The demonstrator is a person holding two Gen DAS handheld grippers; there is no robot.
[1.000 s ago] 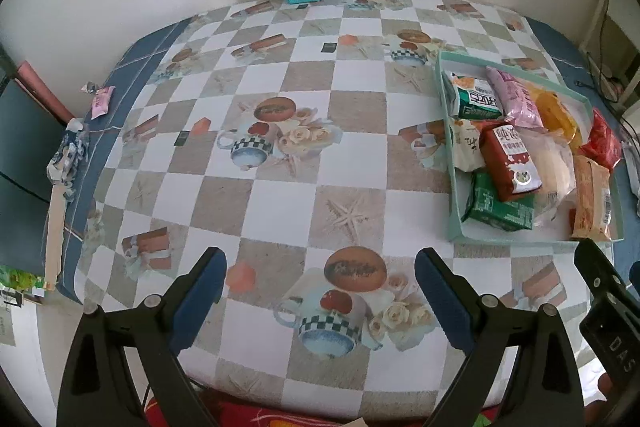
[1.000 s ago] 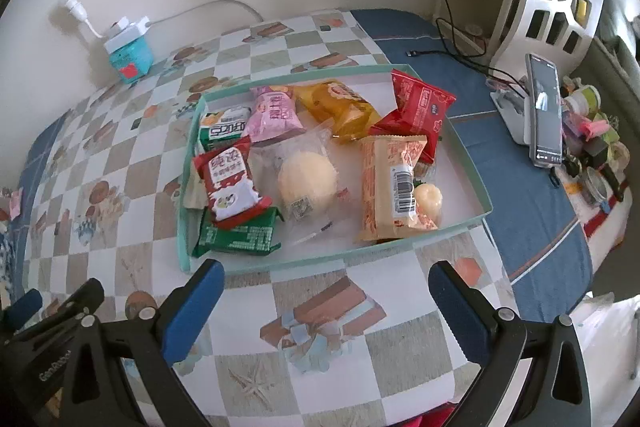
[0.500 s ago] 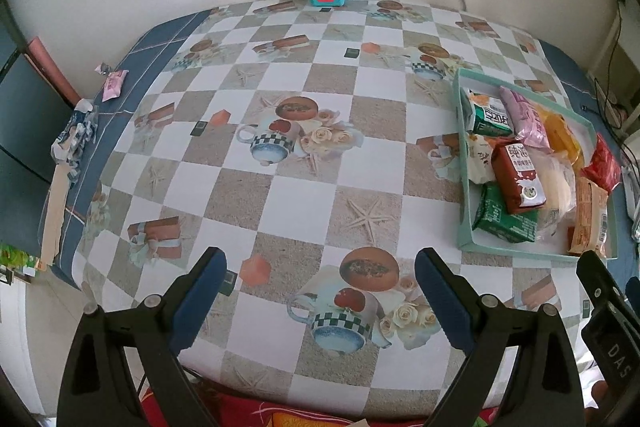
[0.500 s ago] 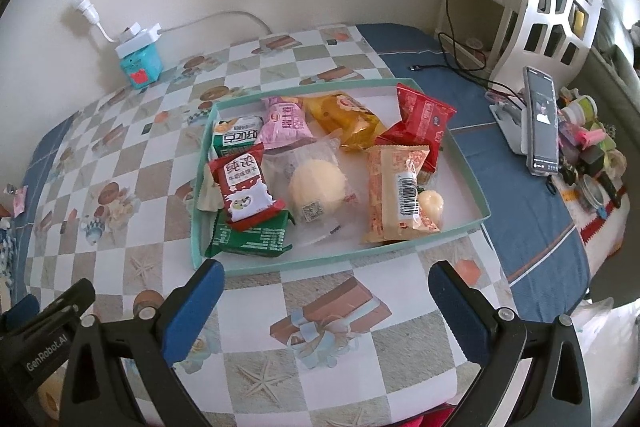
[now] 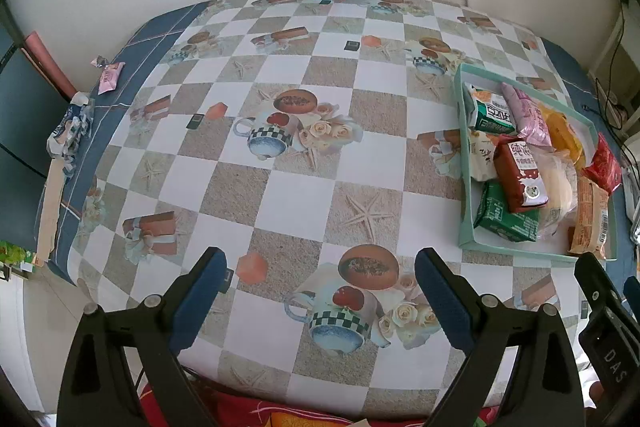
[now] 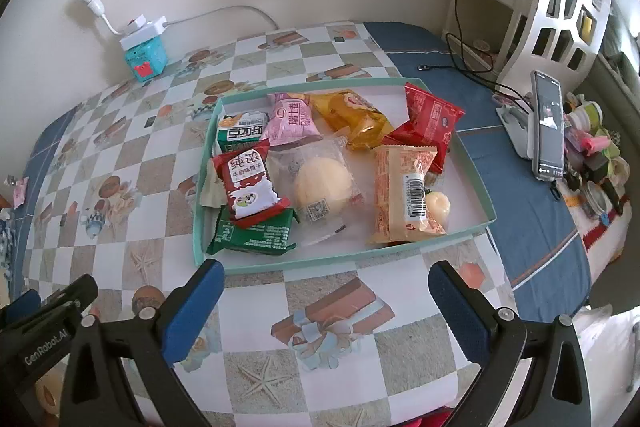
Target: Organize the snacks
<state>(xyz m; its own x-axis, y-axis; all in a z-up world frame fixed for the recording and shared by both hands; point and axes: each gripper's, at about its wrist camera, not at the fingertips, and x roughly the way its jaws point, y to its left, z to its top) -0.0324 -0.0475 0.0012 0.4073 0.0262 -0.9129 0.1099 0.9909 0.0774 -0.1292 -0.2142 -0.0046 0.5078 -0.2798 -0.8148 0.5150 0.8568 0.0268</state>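
Snacks are gathered in a shallow mint-green tray [image 6: 476, 223] that is set on the checkered bench [image 6: 280, 311], toward its right side in the left wrist view [image 5: 464, 163].

In the right wrist view, going left to right inside the tray, a green-and-white packet [image 6: 242, 134] is seen at the far left corner, with a red biscuit packet [image 6: 249, 183] in front of it, laid over a dark green packet [image 6: 254, 237] near the front wall. A cream wrapper [image 6: 208, 187] is tucked against the left wall; its kind cannot be made out. A pink packet [image 6: 290, 121] is placed at the back, and a round bun in clear wrap [image 6: 322, 183] lies in the middle. An orange-yellow bag [image 6: 356, 115] is found behind it. An orange barcoded packet [image 6: 406, 193] lies lengthwise, with a small pale jelly cup [image 6: 438, 205] touching its right side. A red packet [image 6: 430, 121] leans at the back right.

At the far edge of the bench a teal box [image 6: 145, 57] is topped by a white power strip [image 6: 144, 29]. A phone on a stand [image 6: 546, 125] is set to the right of the tray on the blue cloth.

The left gripper [image 5: 318, 291] is held over the near bench edge, well apart from the tray, its fingers [image 5: 200, 301] spread wide with nothing between them. The right gripper [image 6: 322, 301] is held just in front of the tray, its fingers [image 6: 460, 311] likewise released and bare.
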